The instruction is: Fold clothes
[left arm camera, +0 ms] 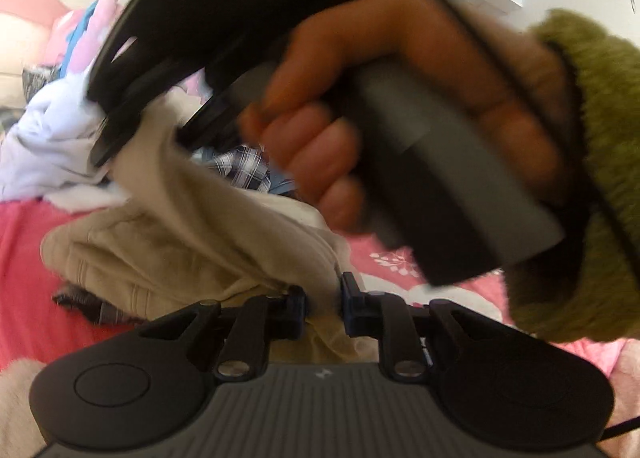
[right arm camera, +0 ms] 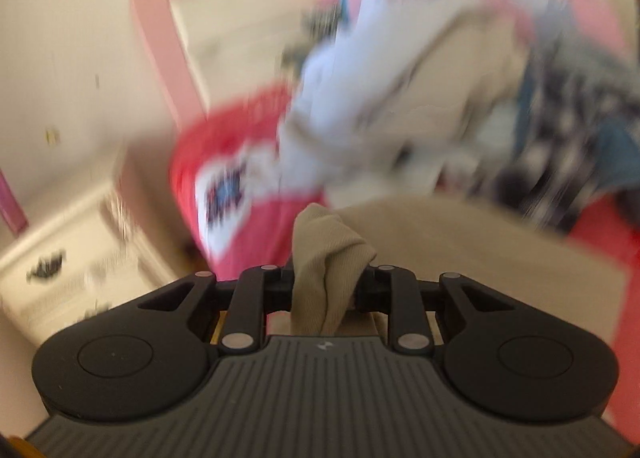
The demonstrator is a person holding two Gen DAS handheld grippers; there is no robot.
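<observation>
A beige garment (left arm camera: pixel 180 226) hangs stretched between two hand-held grippers above a bed covered in a pink-red bedspread (left arm camera: pixel 24 258), apparently being lifted clear of the laundry so that it can be spread out for folding; the left gripper (left arm camera: pixel 323 300) has its fingers clamped on a bunched fold of the beige cloth, which runs up from the bedspread through the narrow gap between them, while the right gripper (right arm camera: pixel 326 286) has its fingers pressed together on another wad of the same fabric, a knot of which pokes up just above them. Seen from the left wrist, a person's hand (left arm camera: pixel 360 118) in an olive-green fuzzy sleeve (left arm camera: pixel 592 178) grips the handle of the right gripper high above the bedspread, the cloth trailing from its tip down to the crumpled heap. Holding two separate points looks meant to pull the garment taut and find its shape. Beyond the beige garment, further up the bed, lies a pile of unfolded clothes: a pale lilac-white garment (left arm camera: pixel 44 146), a plaid shirt (left arm camera: pixel 244 170) and pink and blue items near the headboard. The right wrist view is heavily smeared, so little past the bedspread can be read there, and the fold itself has not yet begun
</observation>
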